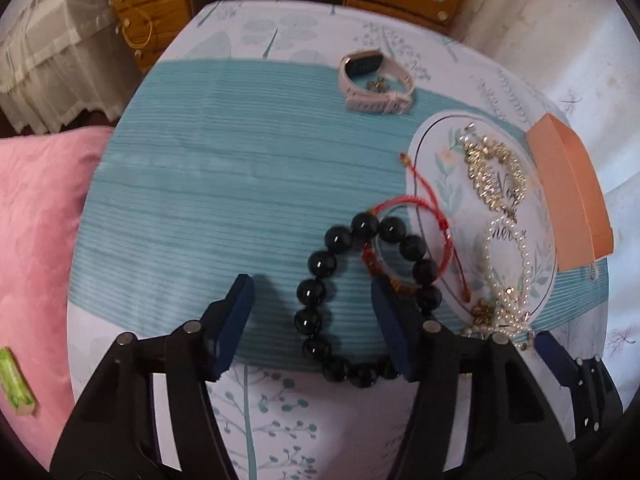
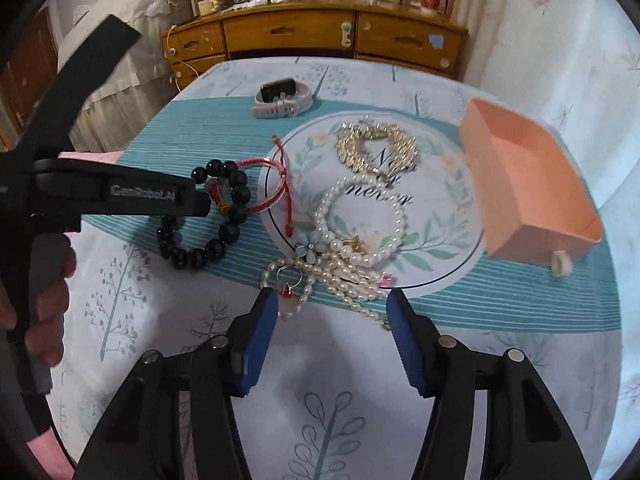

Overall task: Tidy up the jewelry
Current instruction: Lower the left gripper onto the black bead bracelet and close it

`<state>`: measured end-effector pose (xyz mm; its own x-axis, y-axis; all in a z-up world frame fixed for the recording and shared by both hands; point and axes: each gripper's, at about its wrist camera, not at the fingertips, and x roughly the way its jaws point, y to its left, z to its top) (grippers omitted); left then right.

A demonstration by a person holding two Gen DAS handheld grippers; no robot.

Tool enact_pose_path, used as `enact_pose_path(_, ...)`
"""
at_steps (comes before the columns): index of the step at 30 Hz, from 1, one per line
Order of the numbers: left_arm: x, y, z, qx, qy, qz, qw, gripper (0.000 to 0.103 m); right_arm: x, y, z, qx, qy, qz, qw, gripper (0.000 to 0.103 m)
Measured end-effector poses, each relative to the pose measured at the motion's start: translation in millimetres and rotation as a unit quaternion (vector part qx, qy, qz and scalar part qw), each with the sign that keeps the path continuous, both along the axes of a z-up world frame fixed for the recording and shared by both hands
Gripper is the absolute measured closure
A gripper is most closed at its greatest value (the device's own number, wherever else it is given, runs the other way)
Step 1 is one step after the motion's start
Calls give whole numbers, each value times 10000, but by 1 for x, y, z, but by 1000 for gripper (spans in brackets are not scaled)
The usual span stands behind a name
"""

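Two hand-held grippers are in view, both with jaws spread wide and holding nothing. At the lower centre of the left wrist view, the left hand-held gripper [image 1: 312,308] straddles the black bead bracelet [image 1: 316,264]: one blue finger sits left of the ring of beads and the other overlaps its right side, whether touching cannot be told. A red cord bracelet [image 1: 416,208] lies across the upper beads and onto the round printed mat [image 1: 452,216] to the right. In the right wrist view, the right hand-held gripper [image 2: 332,306] hovers at lower centre just before the pearl strands [image 2: 348,272], which spill from the mat's near edge onto the worktop [image 2: 160,320]. A small ring with a red charm [image 2: 289,280] lies among the pearls near the left finger. A gold chain bracelet [image 2: 376,148] rests on the upper part of the mat. The open peach box [image 2: 528,184] stands at the right of the frame, just beside the mat. A pale wristwatch [image 2: 282,98] lies apart at upper centre, near a wooden dresser [image 2: 312,36].
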<state>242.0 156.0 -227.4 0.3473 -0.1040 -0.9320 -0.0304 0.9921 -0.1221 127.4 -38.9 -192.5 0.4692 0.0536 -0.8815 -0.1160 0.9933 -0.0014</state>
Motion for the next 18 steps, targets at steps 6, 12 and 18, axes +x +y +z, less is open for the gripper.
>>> enact_pose_path(6, 1, -2, 0, -73, -203, -93, 9997, 65, 10, -5, -15, 74, 155, -99, 9998, 54)
enact_pose_path(12, 3, 0, 0, 48, -495, -185, 9986, 79, 18, -2, -24, -48, 140, 124, 9998, 59)
enact_pose_path(18, 1, -4, -1, 191, -594, -295, 9976, 81, 23, -11, -23, 163, 301, -12, 9994, 93)
